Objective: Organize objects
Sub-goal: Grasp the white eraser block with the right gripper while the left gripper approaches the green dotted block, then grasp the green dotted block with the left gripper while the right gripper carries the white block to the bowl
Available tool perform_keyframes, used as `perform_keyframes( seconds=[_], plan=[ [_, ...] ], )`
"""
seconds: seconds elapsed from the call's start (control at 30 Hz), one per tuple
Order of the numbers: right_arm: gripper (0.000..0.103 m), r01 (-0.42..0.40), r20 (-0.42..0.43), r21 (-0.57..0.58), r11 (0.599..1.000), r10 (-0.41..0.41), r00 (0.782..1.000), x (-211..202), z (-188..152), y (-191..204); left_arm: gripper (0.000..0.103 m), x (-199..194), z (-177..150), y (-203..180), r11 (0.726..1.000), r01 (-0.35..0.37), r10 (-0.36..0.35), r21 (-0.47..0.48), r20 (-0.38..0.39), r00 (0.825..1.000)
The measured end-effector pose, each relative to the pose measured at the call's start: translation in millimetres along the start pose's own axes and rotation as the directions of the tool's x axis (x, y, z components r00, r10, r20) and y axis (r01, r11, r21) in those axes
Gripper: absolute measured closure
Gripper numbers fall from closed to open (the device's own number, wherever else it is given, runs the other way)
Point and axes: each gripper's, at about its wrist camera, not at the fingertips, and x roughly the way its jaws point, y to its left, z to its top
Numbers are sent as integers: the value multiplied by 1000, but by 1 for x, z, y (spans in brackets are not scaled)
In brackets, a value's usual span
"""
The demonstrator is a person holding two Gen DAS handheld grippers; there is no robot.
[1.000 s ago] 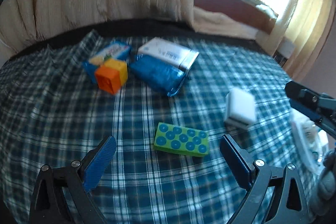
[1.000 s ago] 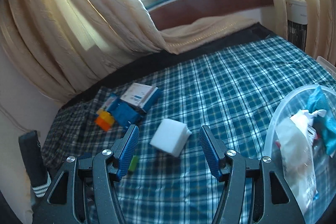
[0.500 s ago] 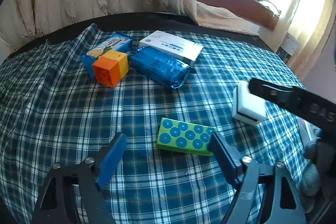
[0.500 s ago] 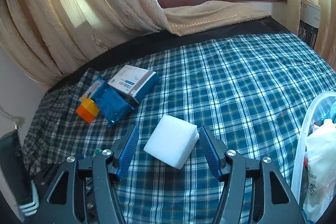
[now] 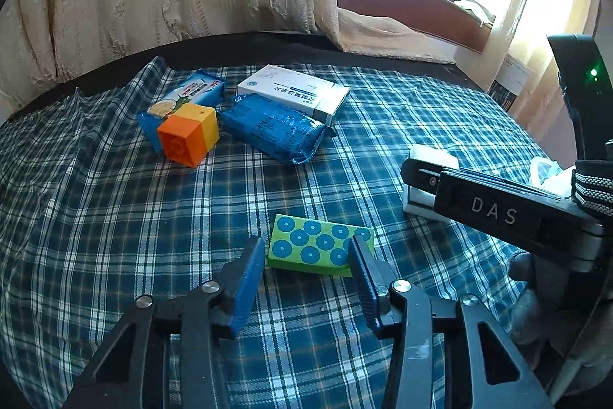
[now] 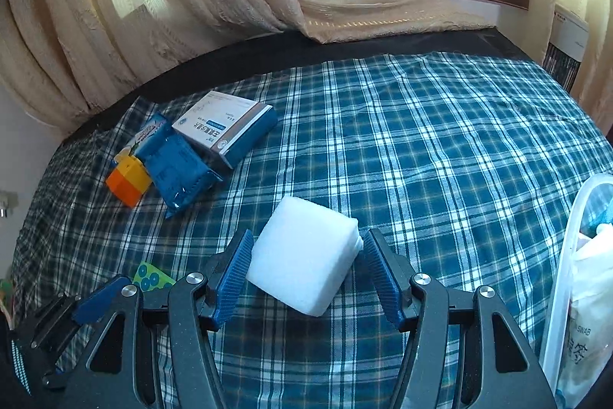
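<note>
A green block with blue dots (image 5: 320,246) lies flat on the plaid cloth (image 5: 115,217). My left gripper (image 5: 306,255) is low over it and its jaws are closing. The block is between the blue fingertips (image 5: 251,271), and I see no firm pinch on it. My right gripper (image 6: 306,255) is shut on a white sponge block (image 6: 306,255), one pad against each side. In the left wrist view the same sponge (image 5: 429,156) sits under the right gripper (image 5: 479,206), just above or on the cloth. The green block (image 6: 151,278) and the left gripper (image 6: 95,298) show at lower left in the right wrist view.
At the far left lie an orange-yellow cube (image 5: 187,135), a dark blue packet (image 5: 268,129), a white box (image 5: 295,92) and a snack pack (image 5: 187,94). A clear tub (image 6: 567,255) holding bags stands at the right. Curtains and a window sill close off the back.
The left jaws have narrowed from wide apart to either side of the green block. The right gripper has come down and closer with the white sponge still in it.
</note>
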Motion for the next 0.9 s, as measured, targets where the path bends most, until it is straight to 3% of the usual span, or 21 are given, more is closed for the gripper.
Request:
perform_keyframes(
  seconds=[0.07, 0.2, 0.4, 0.73, 0.9],
  plan=[
    [42, -4, -1, 2, 1000, 4, 1000, 0, -1, 0, 55, 0, 0, 0, 1000, 4, -4, -7, 0, 1000],
    [42, -12, 5, 10, 1000, 12, 1000, -1, -2, 0, 39, 3, 0, 5, 999, 11, -11, -39, -8, 1000],
    [42, -24, 18, 11, 1000, 24, 1000, -5, -2, 0, 22, 3, -1, 3, 999, 35, -35, -41, 1, 999],
    [42, -13, 18, 3, 1000, 13, 1000, -2, -1, 1, 22, 12, -2, -7, 1000, -14, 14, 7, -23, 1000],
    [42, 3, 17, -9, 1000, -3, 1000, 0, -1, 3, 39, 11, -3, -8, 1000, -24, 24, 20, -18, 1000]
  ],
)
